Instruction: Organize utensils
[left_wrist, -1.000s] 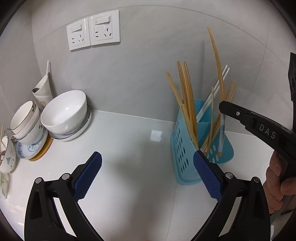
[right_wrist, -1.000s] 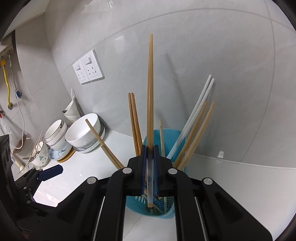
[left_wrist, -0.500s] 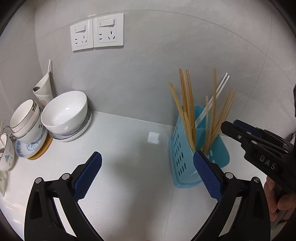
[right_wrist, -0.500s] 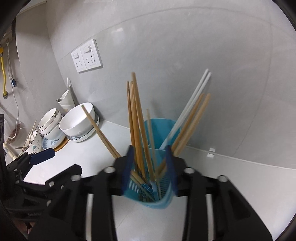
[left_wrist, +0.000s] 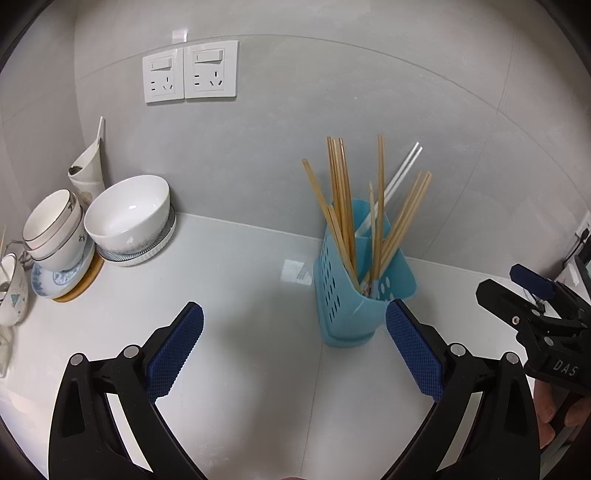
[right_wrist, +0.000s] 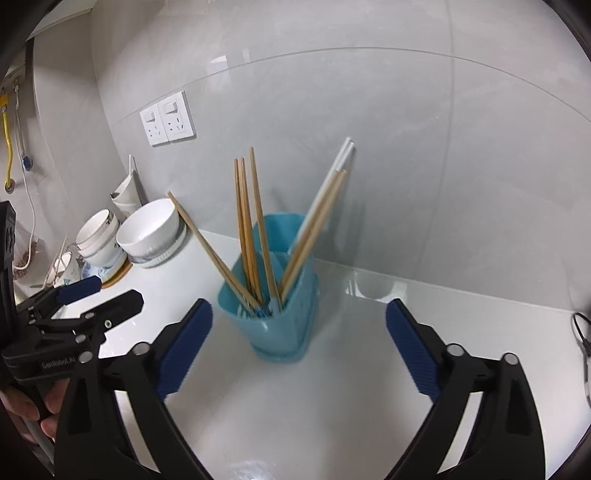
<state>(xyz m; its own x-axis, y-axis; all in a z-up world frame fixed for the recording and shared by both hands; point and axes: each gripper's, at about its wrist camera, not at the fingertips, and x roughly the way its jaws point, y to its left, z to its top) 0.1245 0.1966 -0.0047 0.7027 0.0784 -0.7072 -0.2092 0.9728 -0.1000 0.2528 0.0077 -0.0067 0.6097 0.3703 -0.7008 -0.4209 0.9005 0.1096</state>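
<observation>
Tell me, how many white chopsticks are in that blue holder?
2. The white chopsticks lean side by side toward the wall at the back right of the blue holder, among the wooden chopsticks. Shorter ones could be hidden inside.

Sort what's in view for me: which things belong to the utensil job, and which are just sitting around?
Job:
- blue utensil holder
- wooden chopsticks
- white chopsticks

Lying about:
- white bowl on a plate
- stacked bowls
- wall sockets

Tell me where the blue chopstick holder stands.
The blue chopstick holder stands on the white counter near the wall, right of the stacked bowls.
</observation>
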